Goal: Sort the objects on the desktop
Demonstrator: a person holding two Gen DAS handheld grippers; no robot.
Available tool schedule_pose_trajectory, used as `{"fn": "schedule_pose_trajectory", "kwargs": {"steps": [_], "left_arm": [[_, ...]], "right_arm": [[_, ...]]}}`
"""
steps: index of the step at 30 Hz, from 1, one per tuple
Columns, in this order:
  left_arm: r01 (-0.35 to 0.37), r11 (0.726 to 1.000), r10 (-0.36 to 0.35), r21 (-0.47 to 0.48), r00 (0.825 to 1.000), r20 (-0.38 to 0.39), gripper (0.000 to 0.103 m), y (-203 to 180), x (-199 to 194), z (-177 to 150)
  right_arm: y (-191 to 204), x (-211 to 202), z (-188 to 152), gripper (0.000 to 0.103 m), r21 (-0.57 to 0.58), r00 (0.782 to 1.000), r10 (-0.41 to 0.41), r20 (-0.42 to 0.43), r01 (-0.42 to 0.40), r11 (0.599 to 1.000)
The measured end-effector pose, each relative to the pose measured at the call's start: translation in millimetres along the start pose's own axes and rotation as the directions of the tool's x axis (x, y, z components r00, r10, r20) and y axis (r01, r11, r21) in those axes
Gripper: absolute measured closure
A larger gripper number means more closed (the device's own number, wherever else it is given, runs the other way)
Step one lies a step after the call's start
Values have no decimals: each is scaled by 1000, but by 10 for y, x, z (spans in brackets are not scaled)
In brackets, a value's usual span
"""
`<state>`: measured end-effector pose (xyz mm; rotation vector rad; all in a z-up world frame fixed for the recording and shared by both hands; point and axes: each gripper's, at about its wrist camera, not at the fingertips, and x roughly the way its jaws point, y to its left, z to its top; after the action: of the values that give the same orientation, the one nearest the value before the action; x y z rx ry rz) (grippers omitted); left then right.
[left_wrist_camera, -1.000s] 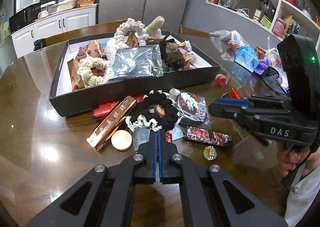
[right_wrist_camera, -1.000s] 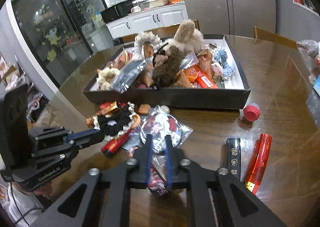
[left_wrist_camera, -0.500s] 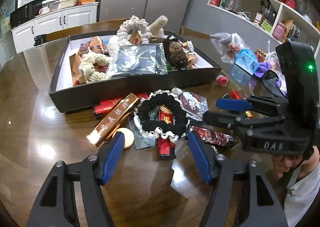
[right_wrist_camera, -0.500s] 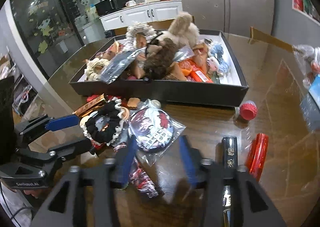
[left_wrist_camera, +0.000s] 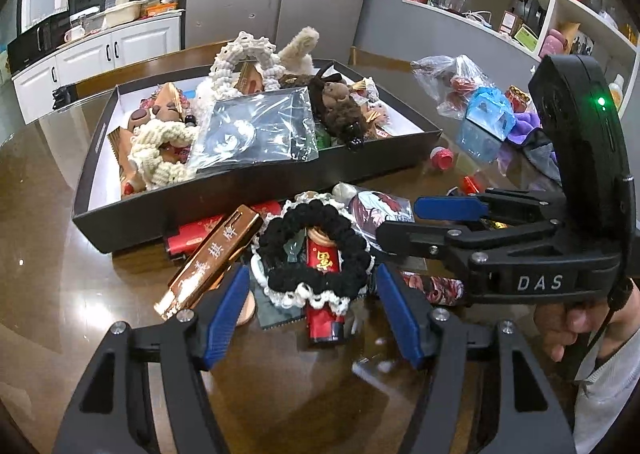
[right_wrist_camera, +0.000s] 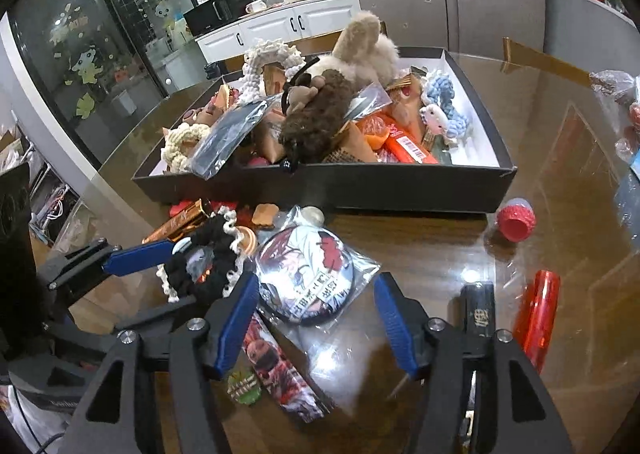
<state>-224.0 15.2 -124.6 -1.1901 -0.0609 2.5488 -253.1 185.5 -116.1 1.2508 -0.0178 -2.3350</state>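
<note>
Left tongs (left_wrist_camera: 310, 314) released, blades just spread, straddling black scrunchie (left_wrist_camera: 314, 254) and upright-lying red lighter (left_wrist_camera: 322, 294), long axis straight ahead. Right tongs (right_wrist_camera: 314, 318) likewise just widened, nothing pinched, bagged round badge (right_wrist_camera: 306, 274) dead ahead on surface (right_wrist_camera: 420, 238). Beyond, crowded black box (left_wrist_camera: 240, 197), broadside across.

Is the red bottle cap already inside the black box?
No, the red bottle cap sits on the table just outside the black box.

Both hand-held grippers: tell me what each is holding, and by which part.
Nothing is held. The left hand-held gripper stands open before the black scrunchie; the right hand-held gripper, jaws just opened, straddles the bagged badge.
</note>
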Motion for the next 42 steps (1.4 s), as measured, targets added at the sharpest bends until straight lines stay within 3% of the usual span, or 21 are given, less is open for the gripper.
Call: {"fn": "schedule_pose_trajectory", "kwargs": {"steps": [2, 6, 9, 11, 17, 29, 31, 42], "left_arm": [[-11, 1000, 11, 14, 1000, -5, 37, -11, 15, 13], [-50, 997, 51, 54, 999, -15, 41, -38, 38, 21], [-68, 993, 73, 95, 996, -50, 59, -99, 99, 10], [-101, 987, 109, 123, 993, -55, 60, -139, 121, 2], [-102, 986, 110, 131, 992, -57, 64, -154, 146, -13], [-99, 991, 101, 86, 995, -12, 77, -80, -1, 1], [-105, 991, 105, 86, 994, 0, 83, -69, -44, 15], [-94, 994, 93, 62, 996, 19, 84, -7, -136, 6]], "right_arm": [[21, 24, 18, 34, -3, 1000, -1, 1, 1, 1000], [118, 73, 19, 33, -46, 999, -44, 3, 44, 998], [144, 83, 8, 33, -61, 998, -64, 8, 64, 996], [203, 104, -2, 33, -92, 995, -98, 3, 98, 991], [270, 135, 5, 32, -123, 991, -134, -8, 132, 984], [318, 25, 6, 72, -121, 992, -123, 10, 124, 985], [312, -3, 15, 75, -110, 994, -111, 17, 112, 988], [306, -152, 37, 88, -62, 999, 5, 43, -2, 998]]}}
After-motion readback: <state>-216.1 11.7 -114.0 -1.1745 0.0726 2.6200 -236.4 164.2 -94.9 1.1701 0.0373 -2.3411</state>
